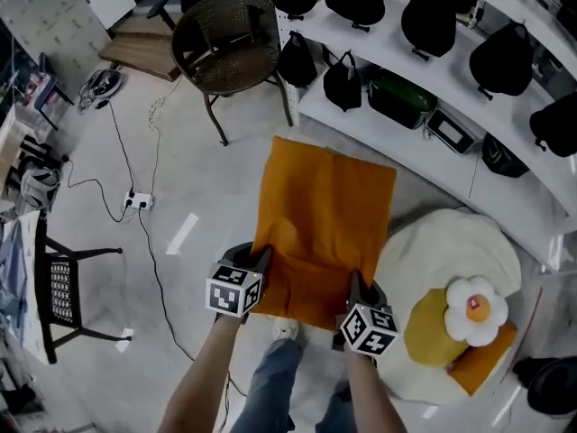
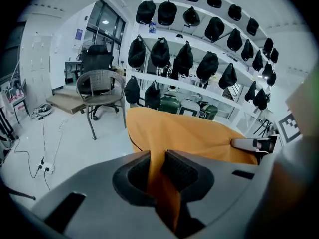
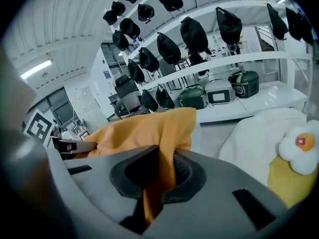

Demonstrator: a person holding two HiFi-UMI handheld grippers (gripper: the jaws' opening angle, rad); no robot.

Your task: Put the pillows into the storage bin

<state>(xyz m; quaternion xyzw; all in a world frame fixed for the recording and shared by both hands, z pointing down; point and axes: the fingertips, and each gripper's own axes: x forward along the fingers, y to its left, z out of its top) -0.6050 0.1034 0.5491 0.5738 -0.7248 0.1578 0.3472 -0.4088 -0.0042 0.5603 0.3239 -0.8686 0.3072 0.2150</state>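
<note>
An orange pillow (image 1: 323,228) hangs flat in the air in front of me, held by its near edge. My left gripper (image 1: 260,262) is shut on the pillow's near left corner, the orange cloth (image 2: 158,180) pinched between its jaws. My right gripper (image 1: 354,287) is shut on the near right corner, cloth (image 3: 160,168) squeezed between its jaws. To the right on the floor lies a big white round cushion (image 1: 451,251) carrying a fried-egg-shaped pillow (image 1: 476,307), a yellow pillow (image 1: 431,330) and another orange one (image 1: 482,361).
A wicker chair (image 1: 225,43) stands on the floor ahead. A white curved shelf unit (image 1: 433,88) with black bags runs along the right. A power strip (image 1: 137,201) with cables lies on the floor at left, near a black chair (image 1: 63,291).
</note>
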